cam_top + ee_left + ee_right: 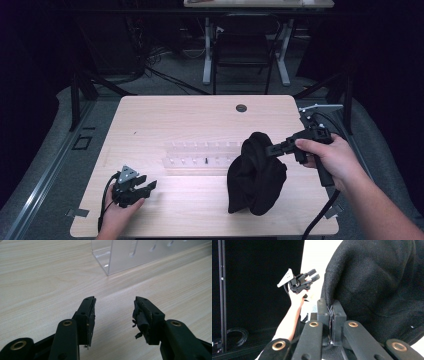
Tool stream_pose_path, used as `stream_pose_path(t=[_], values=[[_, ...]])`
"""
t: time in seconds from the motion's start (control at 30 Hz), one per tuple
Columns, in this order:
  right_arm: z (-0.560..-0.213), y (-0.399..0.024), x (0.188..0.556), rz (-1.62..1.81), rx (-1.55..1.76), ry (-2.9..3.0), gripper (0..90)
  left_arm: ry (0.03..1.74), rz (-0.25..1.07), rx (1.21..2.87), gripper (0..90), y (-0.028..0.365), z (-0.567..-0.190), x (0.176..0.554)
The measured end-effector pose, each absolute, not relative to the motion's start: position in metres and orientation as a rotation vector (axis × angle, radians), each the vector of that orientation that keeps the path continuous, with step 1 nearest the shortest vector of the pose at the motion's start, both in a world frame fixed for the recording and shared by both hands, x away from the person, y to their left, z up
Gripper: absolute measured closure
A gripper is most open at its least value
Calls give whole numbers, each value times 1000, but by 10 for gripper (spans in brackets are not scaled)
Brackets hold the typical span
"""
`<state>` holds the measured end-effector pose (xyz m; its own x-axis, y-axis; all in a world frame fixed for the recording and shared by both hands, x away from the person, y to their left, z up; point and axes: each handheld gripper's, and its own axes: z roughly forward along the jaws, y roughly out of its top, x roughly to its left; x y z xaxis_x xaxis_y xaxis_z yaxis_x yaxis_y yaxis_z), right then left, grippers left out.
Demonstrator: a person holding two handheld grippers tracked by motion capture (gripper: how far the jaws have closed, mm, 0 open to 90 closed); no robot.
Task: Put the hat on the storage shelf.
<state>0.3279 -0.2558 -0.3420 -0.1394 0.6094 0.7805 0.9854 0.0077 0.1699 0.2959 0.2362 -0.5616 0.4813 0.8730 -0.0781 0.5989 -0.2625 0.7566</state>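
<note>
A pale wooden table [165, 120] stands in a dark room, with a black chair [243, 47] and the white legs of another desk [207, 52] on the grey floor behind it. Toward the table's right side a black knitted garment [256, 175], thick and bunched, hangs lifted, its lower folds at or just above the tabletop. The right gripper [274, 148] has it by the upper edge: in the right gripper view its jaws are pressed together on a fold of the fabric, the rest of the cloth bulging above and to the right of them. The hand [332, 157] that holds this gripper comes in from the table's right edge. Just behind the garment lies a clear acrylic rack [200, 157] with a row of slots, its right end covered by the cloth. Well apart, near the front left of the table, the left gripper [149, 187] rests low in the other hand [117, 212]; its jaws stand spread with nothing between them, pointing over bare wood toward the rack's corner.
</note>
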Motion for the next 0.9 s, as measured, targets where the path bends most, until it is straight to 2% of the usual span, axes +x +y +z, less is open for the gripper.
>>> stream_pose_path(t=[0.3,0.9], values=[[-318,-256,333,-1077,-1623,-1781,885,1215,455,1976,507,236,-561,296],[-297,-238,360,-1150,-1600,-1802,884,1207,452,1983,498,236,-561,296]])
